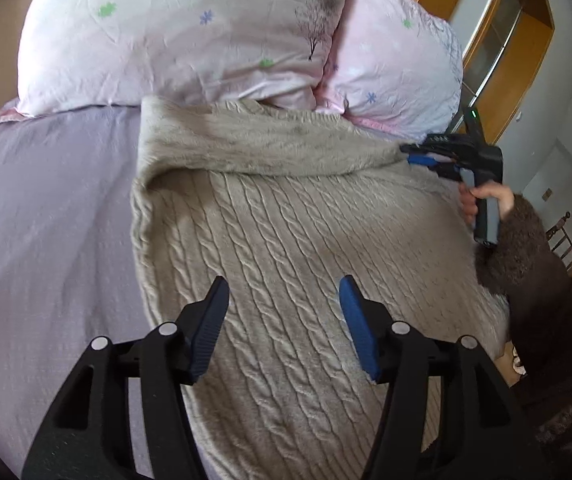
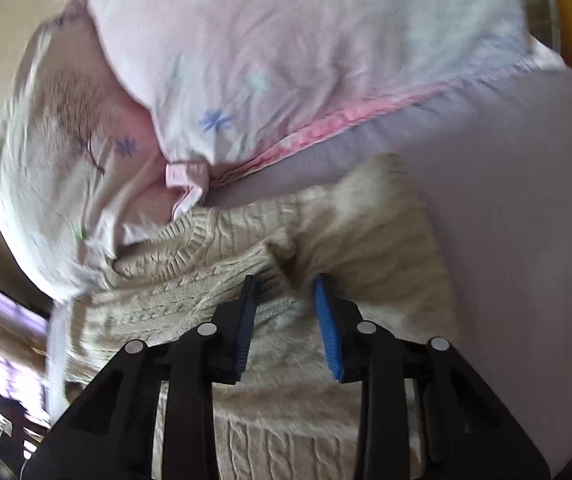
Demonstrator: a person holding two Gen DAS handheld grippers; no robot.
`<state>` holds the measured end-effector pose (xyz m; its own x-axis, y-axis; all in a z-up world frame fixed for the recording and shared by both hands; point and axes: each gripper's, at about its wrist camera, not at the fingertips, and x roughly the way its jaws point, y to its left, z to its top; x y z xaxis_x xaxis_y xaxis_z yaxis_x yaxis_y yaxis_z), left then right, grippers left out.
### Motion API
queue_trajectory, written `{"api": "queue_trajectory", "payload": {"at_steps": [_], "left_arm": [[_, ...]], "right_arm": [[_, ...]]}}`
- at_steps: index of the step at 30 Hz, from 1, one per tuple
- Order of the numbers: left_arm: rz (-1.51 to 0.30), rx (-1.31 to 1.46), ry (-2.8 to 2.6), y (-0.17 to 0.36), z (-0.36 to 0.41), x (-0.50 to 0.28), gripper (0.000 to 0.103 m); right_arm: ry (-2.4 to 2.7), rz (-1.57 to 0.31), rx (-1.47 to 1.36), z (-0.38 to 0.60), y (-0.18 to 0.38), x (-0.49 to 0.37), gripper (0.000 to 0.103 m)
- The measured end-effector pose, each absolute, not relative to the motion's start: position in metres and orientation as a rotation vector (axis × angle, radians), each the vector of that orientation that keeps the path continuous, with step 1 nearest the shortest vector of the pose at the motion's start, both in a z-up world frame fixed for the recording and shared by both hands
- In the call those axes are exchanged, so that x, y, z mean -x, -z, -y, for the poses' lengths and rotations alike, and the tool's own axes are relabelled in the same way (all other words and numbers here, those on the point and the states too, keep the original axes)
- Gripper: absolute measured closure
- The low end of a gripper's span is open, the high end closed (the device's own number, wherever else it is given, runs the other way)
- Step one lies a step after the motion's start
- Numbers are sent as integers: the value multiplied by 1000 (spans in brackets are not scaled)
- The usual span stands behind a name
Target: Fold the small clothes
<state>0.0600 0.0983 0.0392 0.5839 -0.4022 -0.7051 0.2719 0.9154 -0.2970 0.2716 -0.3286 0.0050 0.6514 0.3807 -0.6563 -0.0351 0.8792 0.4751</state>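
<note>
A beige cable-knit sweater (image 1: 286, 240) lies on the bed, its top folded over into a band with a sleeve laid across (image 1: 270, 148). My left gripper (image 1: 284, 292) is open and empty, hovering over the sweater's middle. My right gripper (image 1: 410, 154) is at the sleeve end on the sweater's right side, held by a hand. In the right wrist view the right gripper (image 2: 284, 288) has its jaws partly open around the sleeve cuff (image 2: 274, 264), with a gap between the pads and the knit. That view is blurred.
Two pale pink pillows (image 1: 190, 32) (image 1: 398, 64) lie just behind the sweater at the head of the bed. A lilac sheet (image 1: 46, 220) covers the bed to the left. A wooden cabinet (image 1: 506, 40) stands at the right beyond the bed.
</note>
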Motion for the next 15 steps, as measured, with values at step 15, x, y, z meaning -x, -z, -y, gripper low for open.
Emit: {"api": "queue_trajectory", "payload": {"at_steps": [15], "left_arm": [[-864,210,336,-38,-114,-48,40]], "right_arm": [[-106,-887,-326,345,-22,-238,97]]}}
